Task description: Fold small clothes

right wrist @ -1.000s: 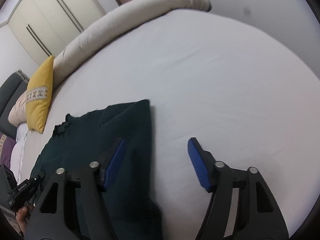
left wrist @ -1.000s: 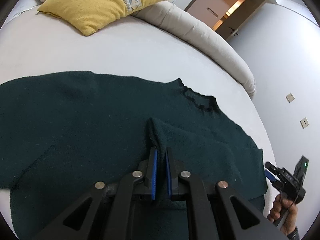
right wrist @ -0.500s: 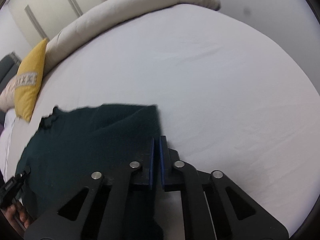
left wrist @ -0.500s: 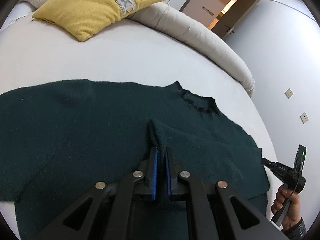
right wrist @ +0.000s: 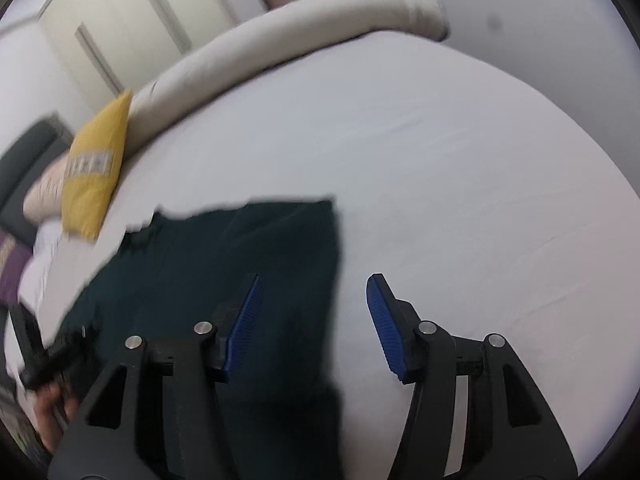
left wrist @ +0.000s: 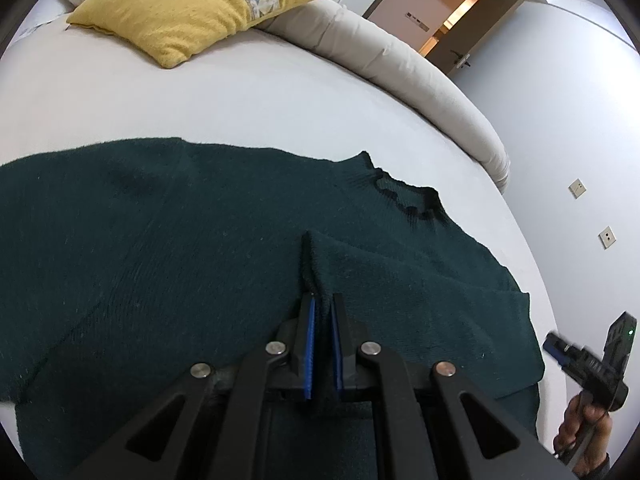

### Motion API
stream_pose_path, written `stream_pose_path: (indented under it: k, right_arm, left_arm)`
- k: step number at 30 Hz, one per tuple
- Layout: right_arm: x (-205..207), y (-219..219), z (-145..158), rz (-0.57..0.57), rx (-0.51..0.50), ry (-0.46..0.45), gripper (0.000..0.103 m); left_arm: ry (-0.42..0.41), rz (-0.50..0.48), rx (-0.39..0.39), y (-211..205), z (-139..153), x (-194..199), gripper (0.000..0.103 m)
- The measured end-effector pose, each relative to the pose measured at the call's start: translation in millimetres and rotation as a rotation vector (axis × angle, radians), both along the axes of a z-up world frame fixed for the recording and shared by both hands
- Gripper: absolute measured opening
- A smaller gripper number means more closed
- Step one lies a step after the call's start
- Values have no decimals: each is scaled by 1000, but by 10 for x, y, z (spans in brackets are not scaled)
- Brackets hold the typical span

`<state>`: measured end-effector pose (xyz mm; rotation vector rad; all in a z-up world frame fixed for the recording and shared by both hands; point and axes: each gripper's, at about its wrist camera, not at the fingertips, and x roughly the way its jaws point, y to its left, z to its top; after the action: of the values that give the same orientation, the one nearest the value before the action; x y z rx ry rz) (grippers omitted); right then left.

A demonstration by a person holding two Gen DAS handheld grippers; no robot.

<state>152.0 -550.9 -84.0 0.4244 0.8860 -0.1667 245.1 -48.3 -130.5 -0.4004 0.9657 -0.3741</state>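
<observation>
Two claws: left claw pinches fuzzy knit sweater; right claw opening, empty.

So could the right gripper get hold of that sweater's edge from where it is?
Probably yes: the right gripper is opening with nothing between its pads, and the dark green sweater's edge lies bare on the bed sheet just below.

At the bottom of the left wrist view we see our left hand-held gripper: matte black, with triangular cut-outs in its arms, four round silver screws and ribbed blue pads on the inner faces of the fingers. The right hand-held gripper, low in its own view, has the same black frame, silver screws and blue pads. At the lower right of the left wrist view a green light glows on its black body, above our hand and a dark cuff.
</observation>
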Motion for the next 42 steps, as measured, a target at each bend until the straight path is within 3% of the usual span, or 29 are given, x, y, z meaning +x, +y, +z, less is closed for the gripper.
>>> stream_pose_path:
  k: [2,3,5,6,8,11,14,16,23,25,29,33,35,36,37,39,41,42]
  right_arm:
    - [20,62,-136,14,5,89,48]
    - [26,74,-198,18,23,116,34]
    - [16,116,-256,34,7,135,24]
    - [11,146,-241,43,-10,132,11]
    - [2,134,-219,41,-13,135,5]
    - [16,97,-177,17,-20,124,5]
    - [-62,-46,-309,-2,-23,124,4]
    - [-54,-94,-391,-18,-19,116,4]
    - [-43,-54,-473,21,-74,89,6]
    - [-70,-72,-383,20,-68,85,14]
    - [-183,-33,-84,-47,-122,39,16]
    - [-85,275,109,52,-195,-32,16]
    - [56,369,-18,89,-212,4,27]
    - [163,337,-229,90,-187,79,44]
    - [288,357,-412,92,-161,129,46]
    - [212,357,-422,92,-181,53,47]
    - [143,392,-281,81,-181,53,48]
    - [103,399,-220,70,-173,31,48]
  left_arm:
    - [3,-1,4,-5,4,7,8]
    - [3,-4,7,-8,5,7,8]
    - [1,-11,10,-10,13,5,8]
    - [-3,-13,9,-7,29,-3,8]
    - [-20,-12,0,-7,88,-35,8]
    - [-56,-20,6,-67,165,-61,8]
    - [-2,-22,7,-99,-41,-6,8]
    - [-15,-22,-8,-78,-60,-38,8]
    - [0,-38,3,-59,-30,-89,11]
    - [5,-39,-9,-21,-21,-135,11]
    - [6,-37,-11,-14,-25,-158,12]
    - [-8,-40,21,-61,-27,-198,12]
    - [-5,-41,21,-58,-38,-195,13]
    - [-2,-40,15,-50,-39,-192,13]
    - [6,-38,5,-18,-21,-195,13]
    - [-13,-20,-15,99,84,-266,13]
    - [-40,18,-42,302,205,-361,23]
    - [-43,39,-60,430,254,-415,36]
